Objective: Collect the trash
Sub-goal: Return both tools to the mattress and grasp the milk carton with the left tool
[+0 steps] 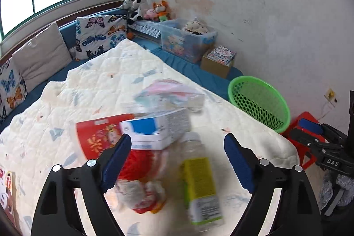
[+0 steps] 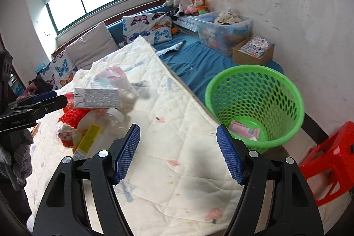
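Note:
A pile of trash lies on the white quilt (image 1: 66,92). It holds a clear bottle with a yellow label (image 1: 200,185), red netting with a crumpled wrapper (image 1: 141,171), a white-and-blue carton (image 1: 154,129), a red packet (image 1: 95,138) and a plastic bag (image 1: 170,94). My left gripper (image 1: 178,162) hovers open over the pile, pads clear of the bottle and netting between them. My right gripper (image 2: 178,153) is open and empty above bare quilt. To its right is the green basket (image 2: 254,90), which contains a pink packet (image 2: 243,131). The pile's carton (image 2: 97,98) and bottle (image 2: 93,136) lie to its left.
A red plastic stool (image 2: 327,160) stands right of the basket by the wall. A clear storage box (image 2: 221,30) and a cardboard box (image 2: 252,52) sit on the blue sheet behind it. Pillows (image 2: 88,45) and plush toys (image 2: 188,3) line the window side.

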Demonstrator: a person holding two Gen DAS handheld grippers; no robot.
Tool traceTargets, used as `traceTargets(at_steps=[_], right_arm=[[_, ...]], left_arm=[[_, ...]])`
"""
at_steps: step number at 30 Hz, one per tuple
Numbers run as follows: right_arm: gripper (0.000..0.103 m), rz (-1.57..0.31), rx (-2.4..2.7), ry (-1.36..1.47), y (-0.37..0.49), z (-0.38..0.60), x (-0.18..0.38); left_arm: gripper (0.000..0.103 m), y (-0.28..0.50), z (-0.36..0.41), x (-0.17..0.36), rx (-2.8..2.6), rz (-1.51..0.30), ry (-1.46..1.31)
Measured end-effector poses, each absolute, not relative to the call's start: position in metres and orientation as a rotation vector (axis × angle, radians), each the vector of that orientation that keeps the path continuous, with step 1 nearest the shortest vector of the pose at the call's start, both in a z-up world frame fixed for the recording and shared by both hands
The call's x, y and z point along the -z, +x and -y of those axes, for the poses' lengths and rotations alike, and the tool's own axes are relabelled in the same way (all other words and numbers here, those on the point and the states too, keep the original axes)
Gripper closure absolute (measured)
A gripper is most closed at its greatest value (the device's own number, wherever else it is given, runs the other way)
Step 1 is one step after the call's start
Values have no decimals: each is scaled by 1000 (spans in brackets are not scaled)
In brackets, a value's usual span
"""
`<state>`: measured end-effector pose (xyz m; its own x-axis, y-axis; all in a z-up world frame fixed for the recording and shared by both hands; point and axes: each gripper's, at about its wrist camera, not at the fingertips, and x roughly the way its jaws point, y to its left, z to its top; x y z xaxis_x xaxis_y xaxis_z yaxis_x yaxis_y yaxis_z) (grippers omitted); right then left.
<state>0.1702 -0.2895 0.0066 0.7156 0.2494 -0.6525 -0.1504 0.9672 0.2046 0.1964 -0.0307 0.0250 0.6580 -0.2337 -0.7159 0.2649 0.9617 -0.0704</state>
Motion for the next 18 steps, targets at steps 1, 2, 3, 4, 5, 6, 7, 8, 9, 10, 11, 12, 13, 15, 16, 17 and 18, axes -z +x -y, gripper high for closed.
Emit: traceTargets(at_steps=[1, 2, 3, 4, 5, 6, 7, 8, 9, 10, 11, 12, 13, 15, 16, 17, 18], right_arm=[[31, -740, -228, 138, 171, 287, -7], [31, -741, -232, 134, 173, 284, -7], [31, -742, -237, 133, 172, 281, -7], [31, -741, -240, 133, 171, 278, -7], [31, -739, -245, 131, 173, 276, -8], [31, -737, -248, 130, 174, 275, -8], [31, -735, -254, 130, 174, 274, -8], [31, -734, -259, 130, 176, 272, -8], [31, -733, -260, 127, 178, 270, -8], [31, -734, -262, 126, 179, 269, -8], [31, -737, -266, 126, 182, 267, -8], [31, -737, -269, 125, 183, 266, -7], [31, -737, -270, 124, 185, 265, -7], [31, -738, -275, 121, 189, 262, -7], [31, -739, -276, 120, 191, 261, -6], [31, -738, -275, 119, 192, 261, -6], [31, -738, -276, 118, 193, 260, -6]], left_arm=[[16, 198, 24, -22, 289, -806, 28], [14, 201, 18, -20, 294, -809, 10], [14, 204, 13, -18, 301, -814, -6], [14, 206, 10, -15, 307, -819, -19], [13, 209, 6, -13, 302, -821, -29], [12, 213, 2, -10, 303, -826, -48], [12, 218, -3, -8, 315, -836, -70], [12, 222, -6, -6, 320, -849, -91], [12, 226, -9, -3, 320, -860, -111], [12, 229, -11, -1, 330, -865, -121], [12, 233, -11, 1, 338, -870, -125], [12, 236, -11, 2, 337, -874, -121], [12, 239, -11, 4, 340, -878, -120], [11, 244, -12, 7, 350, -888, -134], [11, 247, -12, 9, 353, -894, -141], [11, 249, -13, 10, 362, -899, -147], [11, 252, -13, 12, 364, -906, -151]])
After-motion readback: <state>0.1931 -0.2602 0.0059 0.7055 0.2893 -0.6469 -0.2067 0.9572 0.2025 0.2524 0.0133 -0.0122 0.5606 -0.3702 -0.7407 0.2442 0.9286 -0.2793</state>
